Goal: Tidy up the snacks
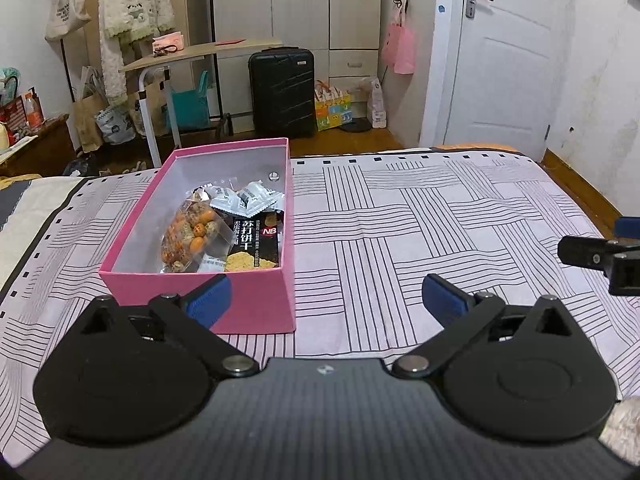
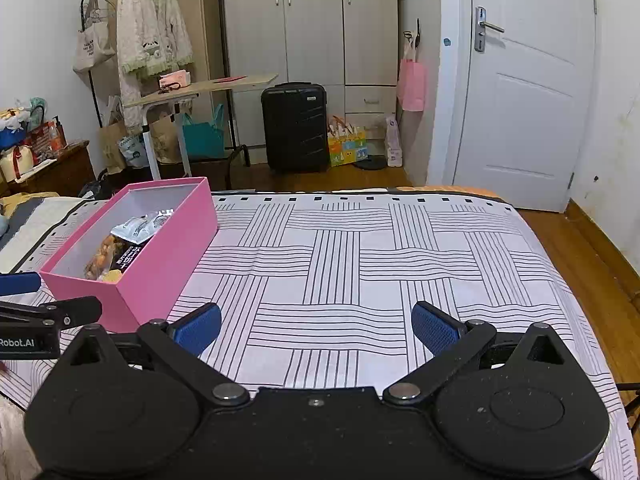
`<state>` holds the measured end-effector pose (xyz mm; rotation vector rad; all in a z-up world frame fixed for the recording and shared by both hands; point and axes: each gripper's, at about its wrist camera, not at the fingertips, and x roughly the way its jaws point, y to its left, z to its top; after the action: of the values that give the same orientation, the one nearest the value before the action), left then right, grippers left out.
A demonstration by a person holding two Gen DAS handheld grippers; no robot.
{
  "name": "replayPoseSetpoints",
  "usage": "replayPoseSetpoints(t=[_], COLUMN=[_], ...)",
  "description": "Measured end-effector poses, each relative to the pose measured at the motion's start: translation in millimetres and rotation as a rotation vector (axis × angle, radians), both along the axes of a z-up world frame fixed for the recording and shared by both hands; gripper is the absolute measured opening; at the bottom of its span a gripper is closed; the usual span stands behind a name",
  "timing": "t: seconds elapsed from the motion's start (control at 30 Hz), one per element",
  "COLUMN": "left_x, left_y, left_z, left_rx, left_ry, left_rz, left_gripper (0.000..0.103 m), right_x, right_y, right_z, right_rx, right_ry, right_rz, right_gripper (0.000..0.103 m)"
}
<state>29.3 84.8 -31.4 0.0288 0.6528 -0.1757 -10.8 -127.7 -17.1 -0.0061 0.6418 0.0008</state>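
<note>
The left gripper [image 1: 326,300] is standing wide open and holding nothing; the right gripper [image 2: 316,328] is likewise spread and holding nothing. The snacks [image 1: 224,232] are lying inside the pink box [image 1: 256,304], left of centre in both views, on the bedsheet [image 1: 420,220]. Risk: the left finger [image 1: 208,300] is sitting close to the box's near wall, and a forward push is likely tipping it on soft bedding.

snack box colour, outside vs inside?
The snack box is pink outside, with a pale grey-white lining inside; clearest in the left wrist view.
</note>
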Motion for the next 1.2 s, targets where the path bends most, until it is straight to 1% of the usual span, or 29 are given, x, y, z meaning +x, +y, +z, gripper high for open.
replayPoseSetpoints(t=[0.07,0.27,0.47,0.73,0.87,1.2], left_x=[0,-3,-4,-6,-6,-8], left_y=[0,-3,-6,-11,-10,-7], left_z=[1,8,12,12,12,14], left_rx=[0.001,0.029,0.058,0.087,0.082,0.067], left_ry=[0.013,0.01,0.009,0.0,0.002,-0.025], left_rz=[-0.007,0.004,0.017,0.017,0.021,0.036], left_gripper=[0.103,0.103,0.103,0.103,0.103,0.103], right_x=[0,1,1,1,2,3], right_y=[1,-2,0,-3,-3,-6], right_z=[3,10,5,2,1,-1], right_rx=[0.001,-0.006,-0.011,-0.01,-0.012,-0.014], right_ry=[0.009,0.036,0.062,0.074,0.08,0.089], right_rz=[0.008,0.007,0.011,0.014,0.015,0.01], right_gripper=[0.103,0.103,0.103,0.103,0.103,0.103])
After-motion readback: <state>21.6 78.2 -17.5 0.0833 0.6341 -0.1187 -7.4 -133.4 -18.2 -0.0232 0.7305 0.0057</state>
